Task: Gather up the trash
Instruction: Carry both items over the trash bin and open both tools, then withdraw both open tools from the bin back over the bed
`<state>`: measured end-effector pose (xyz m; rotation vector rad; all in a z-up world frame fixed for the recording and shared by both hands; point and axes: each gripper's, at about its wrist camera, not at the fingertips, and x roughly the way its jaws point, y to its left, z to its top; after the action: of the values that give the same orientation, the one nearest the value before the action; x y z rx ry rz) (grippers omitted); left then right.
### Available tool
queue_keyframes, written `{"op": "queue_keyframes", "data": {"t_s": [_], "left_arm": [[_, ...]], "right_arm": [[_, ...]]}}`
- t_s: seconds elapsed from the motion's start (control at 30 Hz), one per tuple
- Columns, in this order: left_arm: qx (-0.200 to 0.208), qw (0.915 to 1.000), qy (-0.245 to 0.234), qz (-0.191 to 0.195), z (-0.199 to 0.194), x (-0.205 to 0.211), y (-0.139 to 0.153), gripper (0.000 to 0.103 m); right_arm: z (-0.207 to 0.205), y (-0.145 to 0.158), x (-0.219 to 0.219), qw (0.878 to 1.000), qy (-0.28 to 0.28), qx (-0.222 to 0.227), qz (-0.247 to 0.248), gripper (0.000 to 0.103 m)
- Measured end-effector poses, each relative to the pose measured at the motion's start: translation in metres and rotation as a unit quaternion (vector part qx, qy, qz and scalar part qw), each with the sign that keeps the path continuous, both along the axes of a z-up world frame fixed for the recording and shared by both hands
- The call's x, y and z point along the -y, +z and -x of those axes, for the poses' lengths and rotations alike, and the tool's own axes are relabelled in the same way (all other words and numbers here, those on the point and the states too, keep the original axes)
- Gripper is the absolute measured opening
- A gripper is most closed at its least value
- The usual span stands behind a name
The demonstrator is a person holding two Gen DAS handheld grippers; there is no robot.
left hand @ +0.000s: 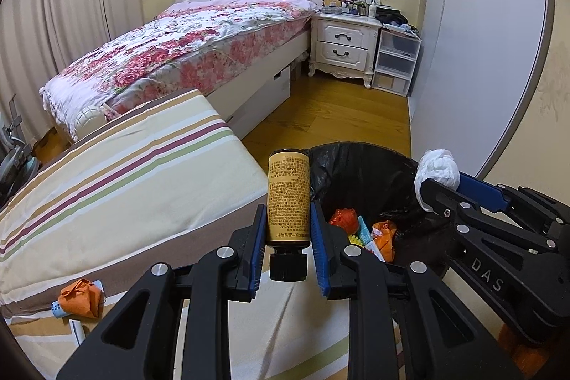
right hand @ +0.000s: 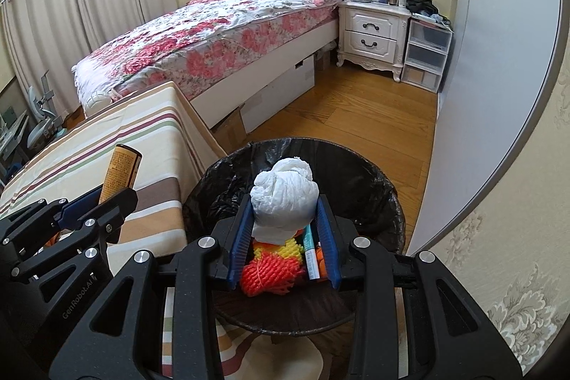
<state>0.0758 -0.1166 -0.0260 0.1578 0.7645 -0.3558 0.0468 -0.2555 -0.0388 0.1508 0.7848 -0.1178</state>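
The mouth of the black-lined trash bin point(right hand: 377, 187) stands open, with its far half bare liner and only the near half filled by orange netting point(right hand: 270, 273) and wrappers, so there is free room above and inside it. On the left the striped-covered table point(right hand: 117, 145) crowds the bin, its right edge just beside the rim, and the wardrobe wall point(right hand: 498, 95) closes the right side. Beyond the bin a strip of bare wooden floor point(right hand: 356, 116) runs clear between bed point(right hand: 213, 34) and wardrobe toward the nightstand point(right hand: 374, 31).

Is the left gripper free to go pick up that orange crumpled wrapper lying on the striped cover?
Probably not yet. The left gripper is shut on a yellow bottle, so nothing else fits between its fingers. The orange wrapper itself lies uncovered on the striped cover.
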Motion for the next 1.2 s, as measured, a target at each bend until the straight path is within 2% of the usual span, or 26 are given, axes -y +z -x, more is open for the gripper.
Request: {"op": "queue_keyframes", "data": {"t_s": [0.2, 0.3, 0.37, 0.43, 0.57, 0.63, 0.73, 0.97, 1.2], "left_arm": [[0.008, 0.9999, -0.007, -0.010, -0.003, 0.015, -0.003, 0.025], [0.009, 0.9997, -0.009, -0.020, -0.005, 0.022, -0.006, 0.025], [0.010, 0.9996, -0.008, -0.027, -0.006, 0.026, -0.008, 0.033], [0.014, 0.9996, 0.000, -0.026, -0.006, 0.027, -0.008, 0.055], [0.015, 0.9996, 0.007, -0.025, -0.007, 0.024, -0.006, 0.061], [0.018, 0.9995, 0.011, -0.022, -0.007, 0.021, -0.003, 0.068], [0.021, 0.9995, 0.014, -0.017, -0.006, 0.016, 0.000, 0.072], [0.025, 0.9992, 0.026, -0.013, 0.004, -0.003, 0.007, 0.073], [0.045, 0.9972, 0.050, -0.033, 0.023, -0.038, 0.011, 0.074]], "right_arm": [[-0.003, -0.004, 0.014, 1.000, -0.014, -0.001, -0.003, 0.036], [-0.006, -0.007, 0.019, 1.000, -0.024, -0.003, -0.005, 0.045], [-0.006, -0.009, 0.022, 1.000, -0.030, -0.003, -0.006, 0.049], [-0.005, -0.010, 0.025, 0.999, -0.036, -0.001, -0.008, 0.056], [-0.004, -0.011, 0.031, 0.999, -0.045, 0.001, -0.011, 0.056], [-0.003, -0.011, 0.032, 0.999, -0.047, 0.002, -0.013, 0.056], [-0.002, -0.012, 0.033, 0.999, -0.047, 0.002, -0.015, 0.057], [0.000, -0.009, 0.029, 0.999, -0.045, 0.005, -0.021, 0.062], [0.002, -0.005, -0.001, 1.000, -0.012, 0.007, -0.025, 0.062]]}}
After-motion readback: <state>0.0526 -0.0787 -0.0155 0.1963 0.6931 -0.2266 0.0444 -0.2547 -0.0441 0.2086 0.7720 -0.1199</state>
